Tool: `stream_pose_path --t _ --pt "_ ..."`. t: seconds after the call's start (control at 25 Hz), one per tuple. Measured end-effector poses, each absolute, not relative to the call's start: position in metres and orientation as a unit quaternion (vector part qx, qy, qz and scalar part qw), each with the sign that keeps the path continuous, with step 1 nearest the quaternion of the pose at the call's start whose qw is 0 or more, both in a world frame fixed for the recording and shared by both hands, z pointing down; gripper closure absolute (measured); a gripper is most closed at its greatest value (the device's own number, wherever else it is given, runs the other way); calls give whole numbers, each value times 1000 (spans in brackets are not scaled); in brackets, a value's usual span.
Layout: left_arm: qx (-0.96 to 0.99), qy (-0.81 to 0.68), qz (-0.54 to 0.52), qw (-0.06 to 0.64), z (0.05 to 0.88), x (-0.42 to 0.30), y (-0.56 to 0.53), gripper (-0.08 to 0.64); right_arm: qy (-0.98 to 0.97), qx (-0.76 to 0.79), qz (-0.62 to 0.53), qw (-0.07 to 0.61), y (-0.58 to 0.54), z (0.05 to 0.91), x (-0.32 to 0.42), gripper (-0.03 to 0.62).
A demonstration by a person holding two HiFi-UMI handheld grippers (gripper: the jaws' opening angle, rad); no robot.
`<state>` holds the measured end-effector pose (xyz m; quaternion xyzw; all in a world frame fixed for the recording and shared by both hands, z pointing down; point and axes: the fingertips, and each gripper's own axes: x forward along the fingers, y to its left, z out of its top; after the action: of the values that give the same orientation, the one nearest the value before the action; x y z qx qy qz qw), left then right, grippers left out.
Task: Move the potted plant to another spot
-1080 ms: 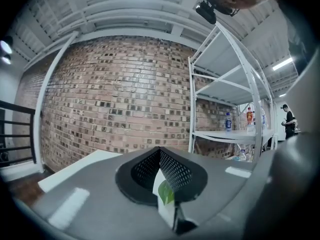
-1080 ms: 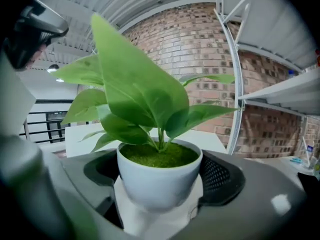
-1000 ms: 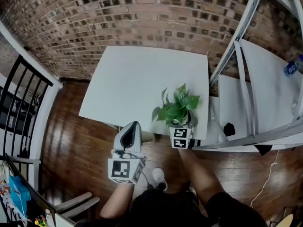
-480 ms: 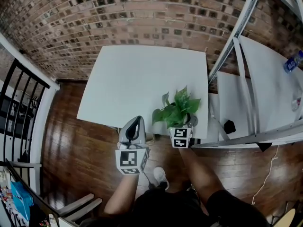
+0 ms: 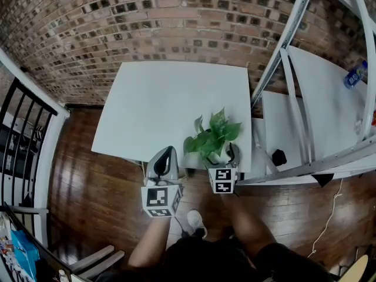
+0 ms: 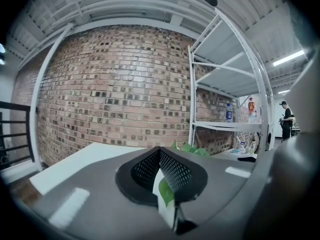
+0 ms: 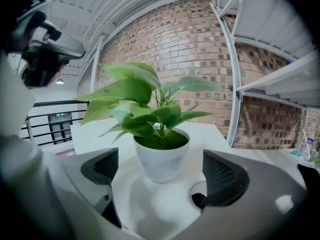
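Note:
The potted plant, green leaves in a small white pot, stands near the front right corner of the white table. In the head view its leaves hide most of the pot. My right gripper is open right in front of it. Its jaws have just been opening. The pot stands between and slightly beyond the tips, with a gap on each side. My left gripper hovers at the table's front edge, left of the plant. Its jaws are shut with nothing held. The leaves show just past them.
A white metal rack stands right of the table, with a bottle and a small black object on it. A round hole in the tabletop lies by the right jaw. A black railing runs at the left.
The right gripper has drawn back a little from the pot, and its jaws stand wider. The left gripper has sunk slightly at the table's edge.

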<state>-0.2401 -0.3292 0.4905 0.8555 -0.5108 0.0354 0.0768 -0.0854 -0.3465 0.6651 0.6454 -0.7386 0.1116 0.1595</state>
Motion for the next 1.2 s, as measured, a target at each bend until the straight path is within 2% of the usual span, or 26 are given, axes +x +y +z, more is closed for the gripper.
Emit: stream_pose_path --t 0.12,0.4,0.48,0.92,1.2 --pt "855 -510 32 84 488 -236 -322 548 -735 648 114 165 -320 651 -86 169" --pt "859 -505 19 83 478 -226 -297 547 -733 662 63 147 -269 576 -85 515" --pt "860 -503 17 84 476 -221 -291 548 -732 665 57 139 -261 559 -83 589" --pt "869 -489 29 67 472 -199 -267 548 -722 681 63 102 -249 507 -73 591" --pt "874 -481 19 61 463 -191 -259 548 -723 682 50 102 -246 491 -78 591"
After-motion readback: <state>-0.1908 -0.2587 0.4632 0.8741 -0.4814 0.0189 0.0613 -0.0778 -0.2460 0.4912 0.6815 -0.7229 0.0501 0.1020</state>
